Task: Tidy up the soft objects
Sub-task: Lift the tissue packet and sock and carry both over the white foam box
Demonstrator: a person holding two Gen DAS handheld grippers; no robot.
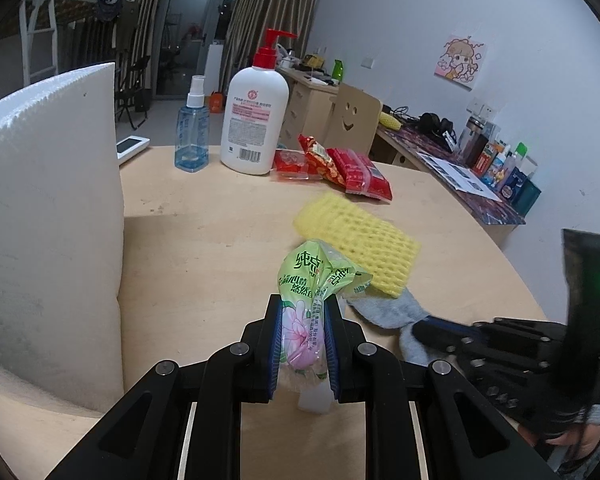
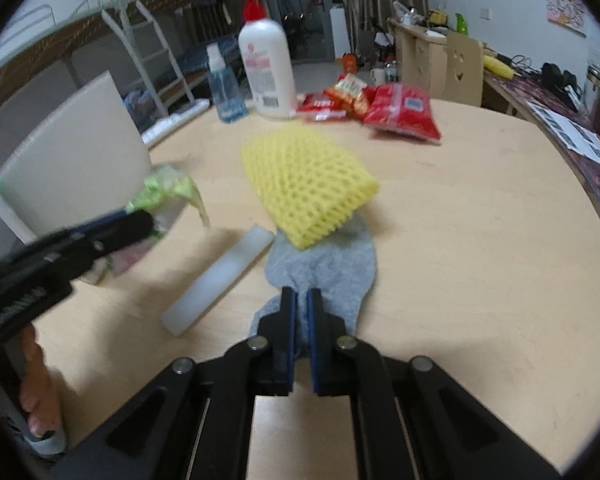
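Covering part of grey sock (image 2: 324, 264): yellow foam net (image 2: 308, 184).

Left gripper (image 1: 303, 308) clamped — right gripper (image 2: 301, 300) pinched nearly closed.

One yellow foam net (image 2: 308, 184), one grey sock (image 2: 324, 268), one green tissue pack (image 1: 320, 280), one white foam strip (image 2: 220, 276), three red snack packets (image 1: 332, 164), one pump bottle (image 1: 256, 116), one spray bottle (image 1: 192, 136), one white foam board (image 1: 48, 220).
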